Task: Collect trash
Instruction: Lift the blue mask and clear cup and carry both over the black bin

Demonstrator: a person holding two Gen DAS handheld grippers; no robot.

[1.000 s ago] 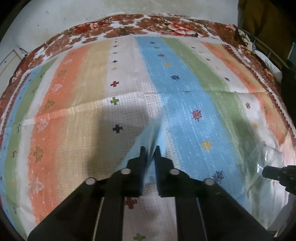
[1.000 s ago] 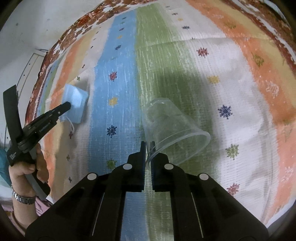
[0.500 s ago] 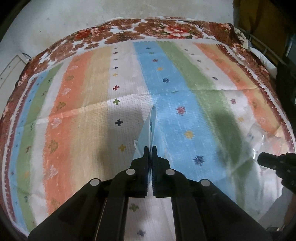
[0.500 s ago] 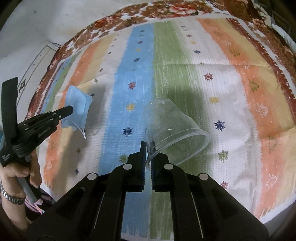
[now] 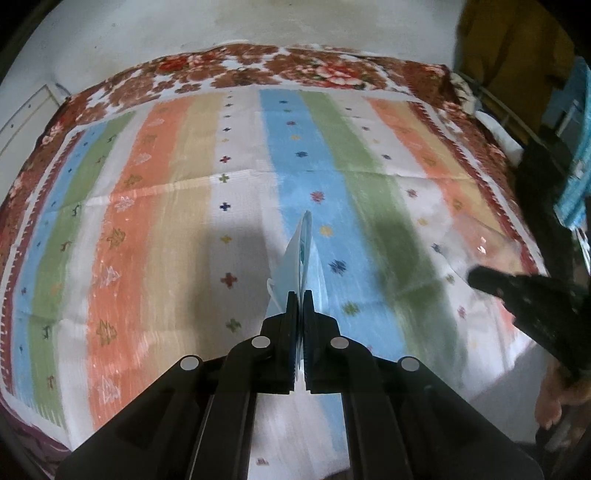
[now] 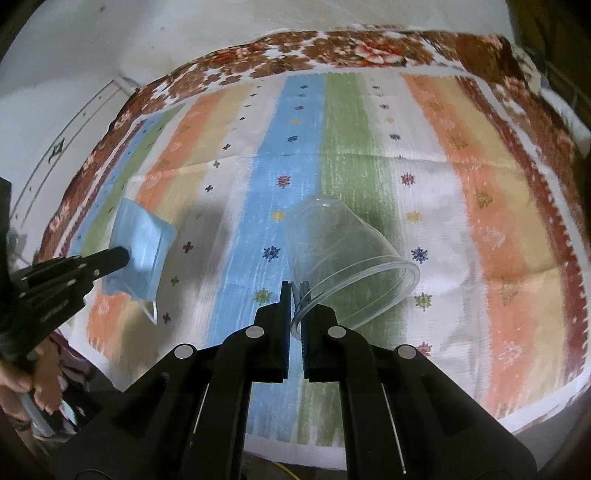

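Note:
My left gripper [image 5: 300, 295] is shut on a light blue face mask [image 5: 301, 254], seen edge-on and sticking out past the fingertips. In the right wrist view the same mask [image 6: 142, 247] hangs flat from the left gripper [image 6: 122, 256], its ear loop dangling, above the striped cloth [image 6: 480, 206]. My right gripper [image 6: 295, 286] is shut on the rim of a clear plastic cup [image 6: 343, 254], which lies tilted with its mouth to the lower right. Both items are held clear of the cloth. The right gripper's tip [image 5: 480, 277] shows at the right of the left wrist view, with the cup only a faint glint.
A striped cloth [image 5: 155, 229] with a red floral border covers the bed. A pale wall [image 5: 221, 22] runs behind it. A dark frame and blue fabric [image 5: 576, 155] stand at the right. A person's hands [image 6: 40, 391] hold the gripper handles at the near edge.
Both grippers have risen and pulled back from the cloth, carrying the mask and the cup; more of the bed and its near edge shows. The mask turned edge-on in the left view.

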